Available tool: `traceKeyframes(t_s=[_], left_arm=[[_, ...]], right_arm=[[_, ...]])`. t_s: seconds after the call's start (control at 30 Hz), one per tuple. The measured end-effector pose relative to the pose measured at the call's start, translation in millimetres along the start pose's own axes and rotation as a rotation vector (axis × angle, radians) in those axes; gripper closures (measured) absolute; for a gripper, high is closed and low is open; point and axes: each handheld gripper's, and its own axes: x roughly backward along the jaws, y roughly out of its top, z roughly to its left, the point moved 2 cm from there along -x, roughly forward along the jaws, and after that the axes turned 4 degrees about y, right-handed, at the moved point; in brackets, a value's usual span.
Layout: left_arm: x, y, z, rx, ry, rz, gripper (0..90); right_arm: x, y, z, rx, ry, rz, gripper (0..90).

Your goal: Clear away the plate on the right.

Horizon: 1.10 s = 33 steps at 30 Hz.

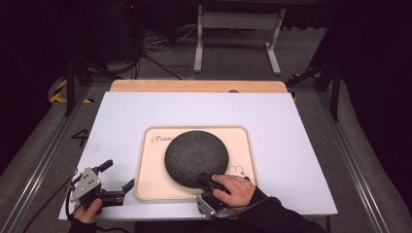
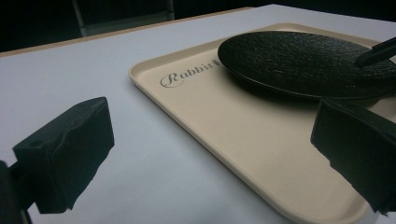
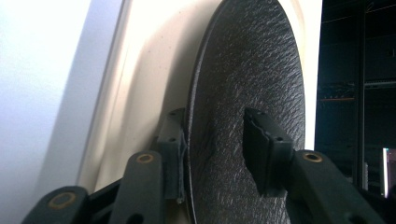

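**On the tray: right jaws parted around the plate's near edge**

On the white tabletop point(image 1: 291, 126), a cream tray point(image 1: 145, 179) is lying flat, with a curly word printed near its far left corner. A round black plate point(image 1: 194, 155) with a rough, rippled surface is sitting in the tray, closer to the near rim than to the far one.

Right hand point(image 1: 238, 189) is resting at the tray's near edge, holding the right gripper point(image 3: 212, 144) turned on its side. One jaw is sitting under the plate's rim, touching or nearly touching the underside; the other is standing off the top face with a clear gap showing. So the jaws are parted, straddling the rim and not clamping it. No earlier look to compare against.

Left gripper point(image 1: 116, 175) is sitting on the tabletop just left of the tray's near left corner, held by the left hand point(image 1: 90, 211) at the table's near edge. Its jaws are spread wide with nothing between them. Looking along them, bare tabletop and the tray's left rim are lying in the gap, with the plate farther off and a black jaw tip of the right gripper poking in over the plate's edge.

Behind the table, a pale wooden board point(image 1: 199, 86) is running along the far edge, and a white metal frame point(image 1: 238, 29) is standing on the grey floor among dark cables
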Motion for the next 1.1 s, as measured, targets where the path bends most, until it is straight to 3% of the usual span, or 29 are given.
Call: traceKeyframes(t_s=[0.27,0.37,0.7,0.87,0.9,1.1], left_arm=[[0.6,-0.1,-0.3,-0.004,0.004,-0.002,0.2],[0.8,-0.1,-0.2,-0.004,0.004,-0.001,0.1],[2.4,-0.8,-1.2,-0.008,0.015,-0.024,0.1],[2.7,-0.9,-1.5,-0.012,0.017,-0.025,0.1],[2.6,-0.8,-1.4,-0.011,0.016,-0.024,0.1],[2.8,-0.8,-1.4,-0.017,0.016,-0.025,0.1]], right_arm=[[12.2,0.5,-5.5,-0.085,0.037,-0.059,53.6],[15.9,1.1,-7.3,-0.091,0.036,-0.083,52.7],[35.6,-4.8,-19.2,-0.263,0.048,-0.215,40.0],[41.0,-12.8,-25.2,-0.324,0.024,-0.246,35.0],[41.3,-13.4,-25.4,-0.360,0.009,-0.261,34.3],[48.3,-23.4,-30.4,-0.453,-0.006,-0.316,31.5]])
